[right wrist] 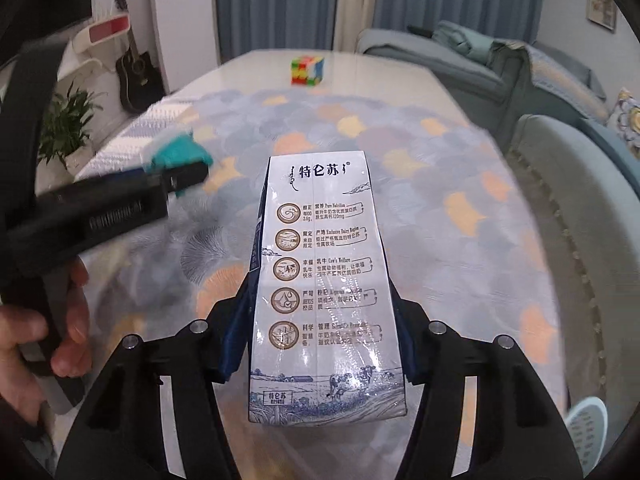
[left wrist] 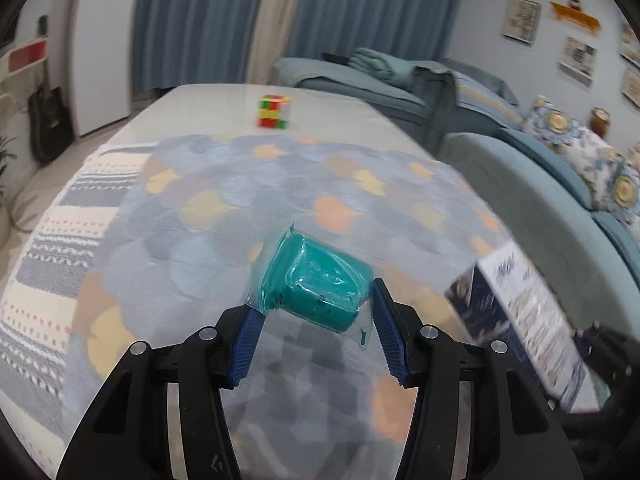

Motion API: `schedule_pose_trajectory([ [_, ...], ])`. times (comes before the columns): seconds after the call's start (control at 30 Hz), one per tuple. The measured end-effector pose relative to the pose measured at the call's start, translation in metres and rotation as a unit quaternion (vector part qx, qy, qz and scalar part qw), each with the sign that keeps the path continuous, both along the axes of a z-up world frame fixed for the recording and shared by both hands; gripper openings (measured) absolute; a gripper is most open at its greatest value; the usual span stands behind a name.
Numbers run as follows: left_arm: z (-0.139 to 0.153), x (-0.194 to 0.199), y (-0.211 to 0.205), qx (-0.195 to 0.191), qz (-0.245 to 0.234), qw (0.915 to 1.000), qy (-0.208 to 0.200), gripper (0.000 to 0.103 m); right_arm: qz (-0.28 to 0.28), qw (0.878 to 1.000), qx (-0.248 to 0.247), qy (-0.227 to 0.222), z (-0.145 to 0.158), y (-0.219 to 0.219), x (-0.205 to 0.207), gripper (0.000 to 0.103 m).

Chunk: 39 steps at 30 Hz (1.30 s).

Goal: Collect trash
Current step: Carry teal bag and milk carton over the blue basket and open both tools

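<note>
Between blue fingers (left wrist: 248, 332), crinkled teal packet (left wrist: 316, 284).

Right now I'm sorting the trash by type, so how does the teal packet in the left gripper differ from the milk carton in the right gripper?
The teal packet is soft, crinkled plastic; the milk carton is a rigid printed box. The packet is plain teal and squat, the carton white with blue artwork and long. The left gripper pinches the packet near its fingertips; the right gripper holds the carton deep along its length. Both are held above the patterned tablecloth.
</note>
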<state>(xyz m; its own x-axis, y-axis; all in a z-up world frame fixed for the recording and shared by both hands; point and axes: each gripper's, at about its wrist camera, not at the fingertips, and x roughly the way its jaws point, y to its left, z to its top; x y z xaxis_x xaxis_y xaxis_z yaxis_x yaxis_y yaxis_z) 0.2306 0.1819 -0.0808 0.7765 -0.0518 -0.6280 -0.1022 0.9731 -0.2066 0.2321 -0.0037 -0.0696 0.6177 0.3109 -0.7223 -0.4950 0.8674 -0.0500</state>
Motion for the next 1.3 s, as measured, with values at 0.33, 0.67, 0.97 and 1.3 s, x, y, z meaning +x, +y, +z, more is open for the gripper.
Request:
schedule_pose_trajectory([
  [0.33, 0.066, -0.063, -0.11, -0.015, -0.098, 0.9943, -0.04, 0.05, -0.093, 0.995, 0.032, -0.025, 0.061, -0.136, -0.079, 0.056],
  [0.67, 0.119, -0.102, -0.278, -0.022, -0.238, 0.9691, -0.063, 0.05, -0.254, 0.965, 0.061, -0.03, 0.081, -0.301, -0.136, 0.056],
  [0.97, 0.07, -0.115, -0.404, -0.003, -0.329, 0.9443, -0.005, 0.05, -0.367, 0.928, 0.063, 0.013, 0.043, -0.405, -0.162, 0.056],
  [1.3, 0.013, -0.088, -0.447, 0.012, -0.363, 0.9288, 0.073, 0.052, -0.417, 0.9, 0.065, 0.105, -0.017, -0.454, -0.131, 0.057],
])
